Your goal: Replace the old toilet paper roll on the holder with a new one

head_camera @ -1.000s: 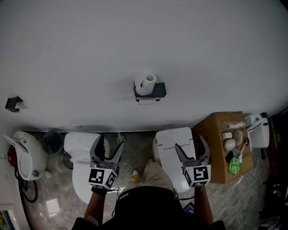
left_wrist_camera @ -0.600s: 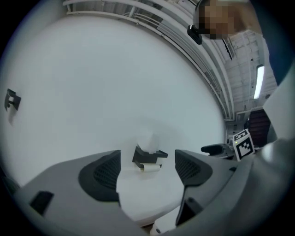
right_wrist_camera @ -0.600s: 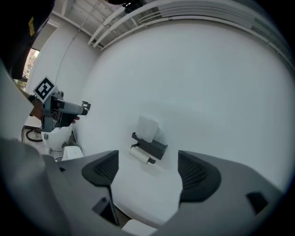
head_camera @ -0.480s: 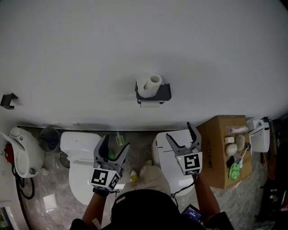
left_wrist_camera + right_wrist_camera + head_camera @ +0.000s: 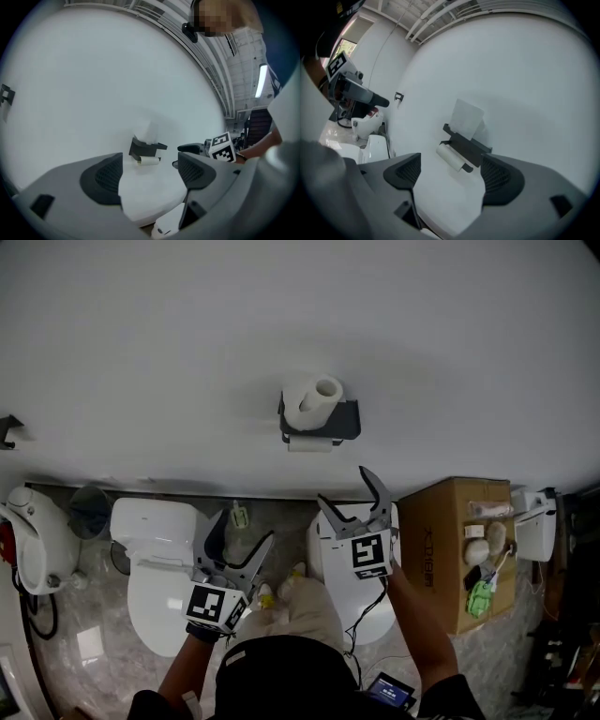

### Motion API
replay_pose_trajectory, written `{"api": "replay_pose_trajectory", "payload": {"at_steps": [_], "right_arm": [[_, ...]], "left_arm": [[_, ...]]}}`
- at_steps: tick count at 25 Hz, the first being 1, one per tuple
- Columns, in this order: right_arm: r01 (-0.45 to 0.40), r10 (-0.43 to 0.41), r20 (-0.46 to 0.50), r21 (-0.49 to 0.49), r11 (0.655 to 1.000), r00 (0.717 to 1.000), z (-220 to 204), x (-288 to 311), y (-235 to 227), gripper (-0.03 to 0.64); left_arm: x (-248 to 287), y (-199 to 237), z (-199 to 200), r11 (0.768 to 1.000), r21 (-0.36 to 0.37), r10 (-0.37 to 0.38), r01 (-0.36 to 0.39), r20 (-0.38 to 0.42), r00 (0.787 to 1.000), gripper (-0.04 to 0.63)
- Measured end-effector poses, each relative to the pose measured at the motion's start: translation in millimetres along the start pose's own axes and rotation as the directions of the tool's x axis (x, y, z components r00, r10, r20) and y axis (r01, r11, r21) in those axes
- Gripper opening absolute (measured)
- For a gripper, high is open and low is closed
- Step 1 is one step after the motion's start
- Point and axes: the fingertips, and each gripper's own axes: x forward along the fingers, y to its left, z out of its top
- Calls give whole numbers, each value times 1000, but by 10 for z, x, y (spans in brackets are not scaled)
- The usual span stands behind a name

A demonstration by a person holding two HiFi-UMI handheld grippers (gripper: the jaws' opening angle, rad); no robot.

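The two grey plastic grippers are held empty, jaws spread apart: the left gripper (image 5: pixel 243 530) low beside a glossy white toilet (image 5: pixel 155 549), the right gripper (image 5: pixel 345 487) raised nearer the smooth white wall (image 5: pixel 300 315). Only that wall is framed between the ribbed dark jaw pads (image 5: pixel 404 171). A black shelf-topped holder (image 5: pixel 343 421) is mounted on it. A full white toilet paper roll (image 5: pixel 313 401) stands upright on the shelf, and a thin pale roll (image 5: pixel 451 157) is carried on the bar beneath. The thin roll is shown as a slim cylinder in the right gripper view, but only as a pale strip in the head view. A brown cardboard box (image 5: pixel 441 540) is shown in the head view alone.
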Motion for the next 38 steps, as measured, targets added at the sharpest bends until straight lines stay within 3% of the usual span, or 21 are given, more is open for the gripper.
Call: {"api": "replay_pose_trajectory", "payload": {"at_steps": [3,7,12,17,22,32,34,36,38], "right_arm": [[-21,19,-15,-127,992,1000,-24,160,199,399],[-44,35,-36,-300,953,999,-106,420,284,399],[-75,65,-42,-291,954,997,-113,650,334,370],[-94,64,-95,-368,925,993,-255,931,320,370],[-77,48,-75,-453,888,996,-189,1064,354,344],[-100,36,-130,-532,841,991,-212,1340,344,288],[-83,18,-123,-548,832,992,-203,1344,312,259],[-70,6,-114,-560,826,993,-177,1327,285,189],[-72,8,-115,-562,824,993,-165,1304,284,187]], "left_arm": [[30,-15,7,1000,20,-5,5,-25,1000,377],[193,-93,172,999,47,-14,12,54,998,377],[165,-131,138,999,48,-11,9,44,999,377],[74,-89,48,998,65,20,-20,-2,1000,377],[-46,-102,58,997,65,40,-40,2,999,377],[-217,-14,17,993,74,93,-91,-24,995,373],[-229,-21,-11,993,66,98,-97,-23,995,373],[-242,-35,-23,993,62,99,-98,-19,995,371],[-259,-50,-22,993,59,100,-99,-12,995,362]]}}
